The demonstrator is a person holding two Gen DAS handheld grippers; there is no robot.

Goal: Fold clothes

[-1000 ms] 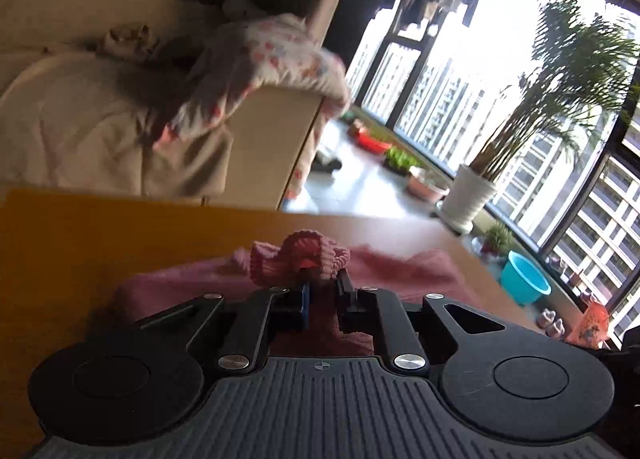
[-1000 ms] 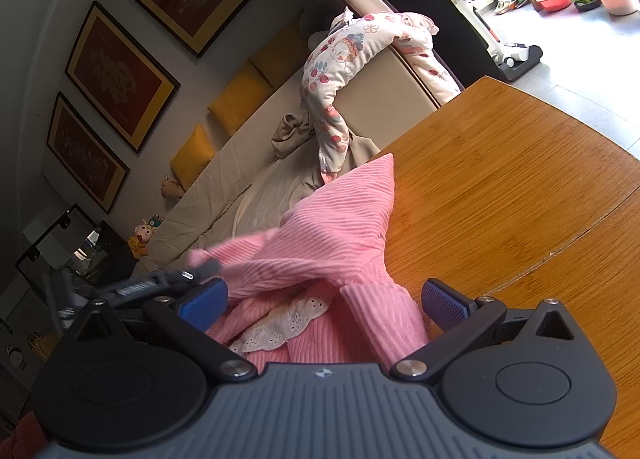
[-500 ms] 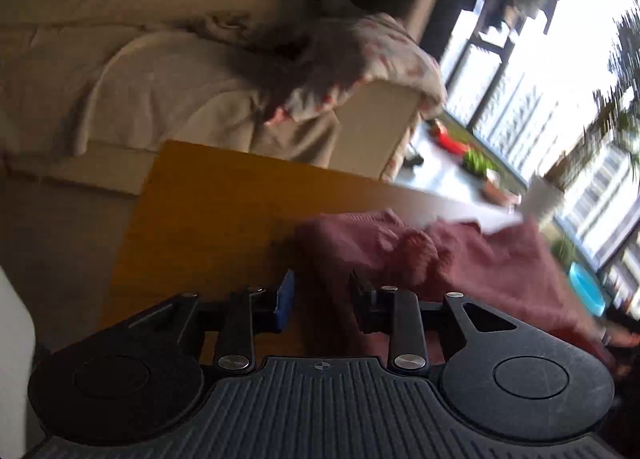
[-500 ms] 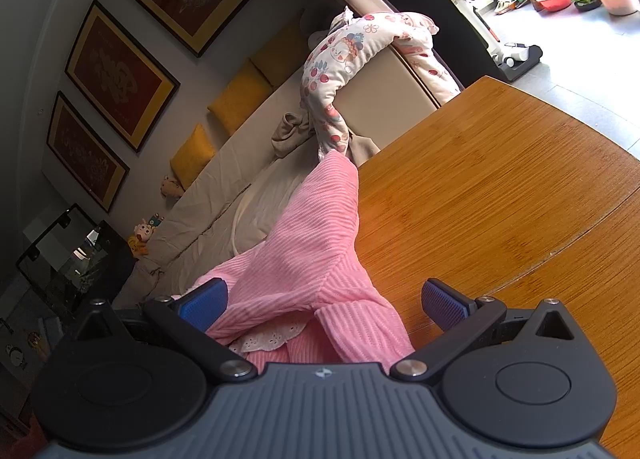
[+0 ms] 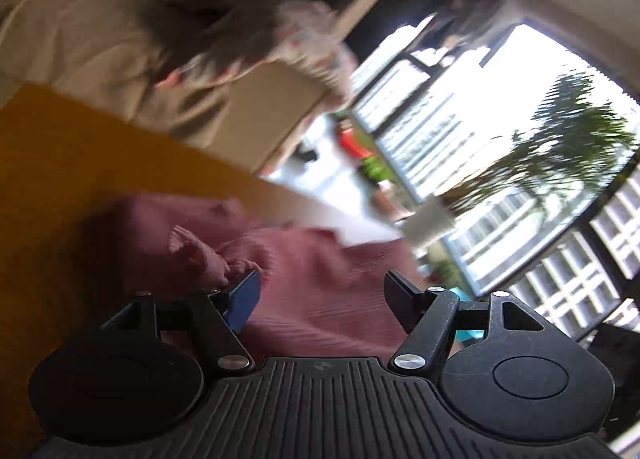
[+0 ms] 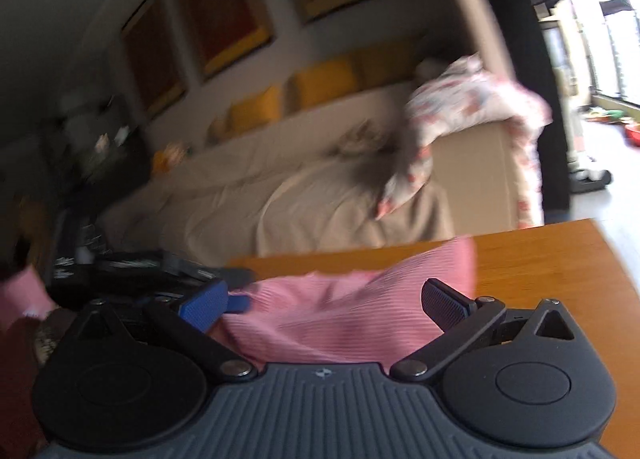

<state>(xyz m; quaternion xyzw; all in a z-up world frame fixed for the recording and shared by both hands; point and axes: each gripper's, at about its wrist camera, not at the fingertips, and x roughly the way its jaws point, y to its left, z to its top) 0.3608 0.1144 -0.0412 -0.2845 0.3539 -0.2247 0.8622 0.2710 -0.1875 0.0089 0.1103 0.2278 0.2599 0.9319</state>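
Note:
A pink ribbed garment (image 5: 320, 279) lies on the wooden table (image 5: 80, 179). It also shows in the right wrist view (image 6: 340, 311) on the table (image 6: 560, 259). My left gripper (image 5: 324, 295) is open above the garment, with a bunched cuff (image 5: 208, 259) beside its left finger. My right gripper (image 6: 324, 303) is open over the garment, holding nothing. The left gripper's body shows in the right wrist view (image 6: 160, 267) at the garment's left end. Both views are blurred by motion.
A beige sofa (image 6: 300, 195) stands behind the table with a floral blanket (image 6: 472, 111) over its arm and yellow cushions (image 6: 320, 79). Large windows (image 5: 500, 119), a potted palm (image 5: 432, 219) and floor pots lie beyond the table's far edge.
My left gripper let go of the bunched pink cuff and opened wide, swinging and tilting. My right gripper stayed open but turned left and lowered. The raised garment dropped flat on the table.

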